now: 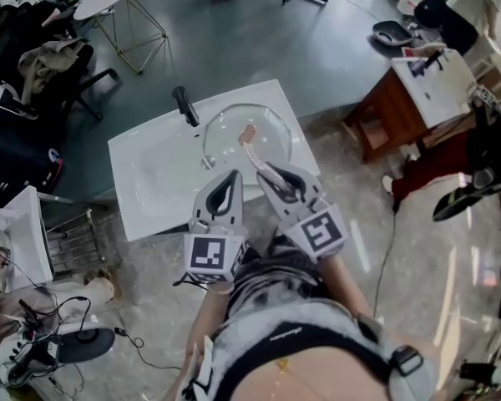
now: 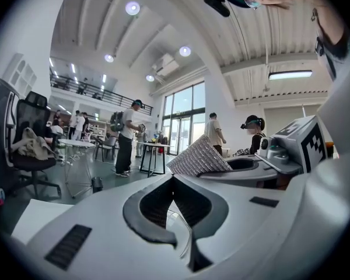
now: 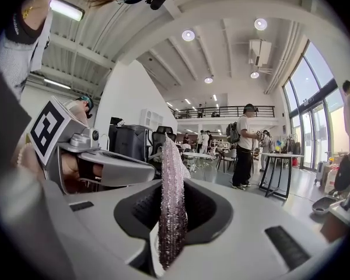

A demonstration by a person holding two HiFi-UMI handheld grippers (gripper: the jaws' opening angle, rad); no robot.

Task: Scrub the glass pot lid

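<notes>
Glass pot lid [image 1: 267, 128] lies flat in the white sink [image 1: 150, 174], to the right of the black faucet [image 1: 185, 105]. It is round, so it has no long axis, and its pinkish knob [image 1: 248, 134] at the middle faces up. The left gripper [image 1: 230, 176] is at the lid's near rim, its jaws pressed together with nothing between them. The right gripper [image 1: 267, 170] is just beside it, its jaws clamped on a silvery scrub cloth [image 1: 257, 159]. This cloth stands on edge and its long axis points forward toward the knob.
</notes>
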